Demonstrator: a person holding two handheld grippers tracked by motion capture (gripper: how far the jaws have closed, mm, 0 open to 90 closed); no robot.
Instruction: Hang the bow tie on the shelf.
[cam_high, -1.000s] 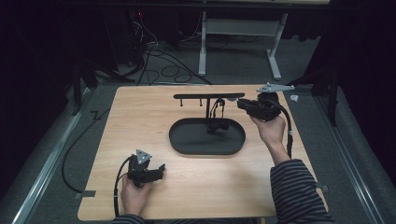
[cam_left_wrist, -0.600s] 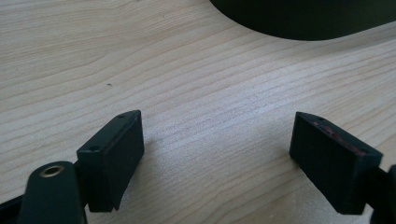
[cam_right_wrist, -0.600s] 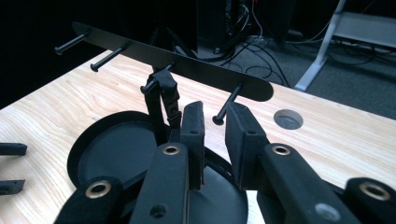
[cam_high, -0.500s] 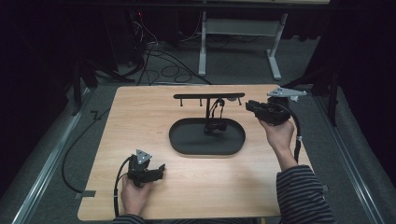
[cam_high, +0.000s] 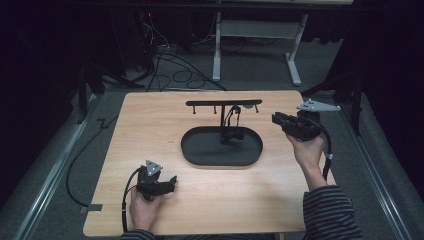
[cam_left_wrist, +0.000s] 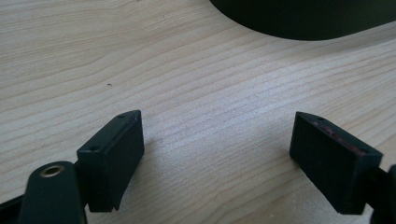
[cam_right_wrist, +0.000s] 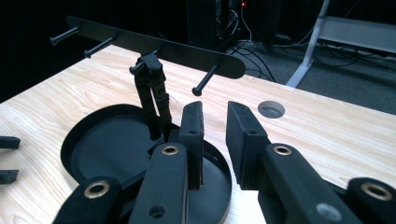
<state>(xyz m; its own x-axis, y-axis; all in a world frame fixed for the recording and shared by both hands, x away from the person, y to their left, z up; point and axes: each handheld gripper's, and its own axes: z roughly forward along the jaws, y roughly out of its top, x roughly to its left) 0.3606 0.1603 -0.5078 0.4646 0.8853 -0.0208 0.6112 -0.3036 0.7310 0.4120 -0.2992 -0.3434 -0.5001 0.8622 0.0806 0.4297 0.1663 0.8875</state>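
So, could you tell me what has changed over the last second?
The right gripper has drawn back from the stand, toward the table's right edge, holding nothing. The left gripper, the stand and the black strap hanging on it stayed put.

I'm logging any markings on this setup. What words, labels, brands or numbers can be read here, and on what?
None can be read. The stand, its tray, the strap hanging from a peg, the table and both hand-held grippers, left and right, show plain surfaces with no text, label or number.
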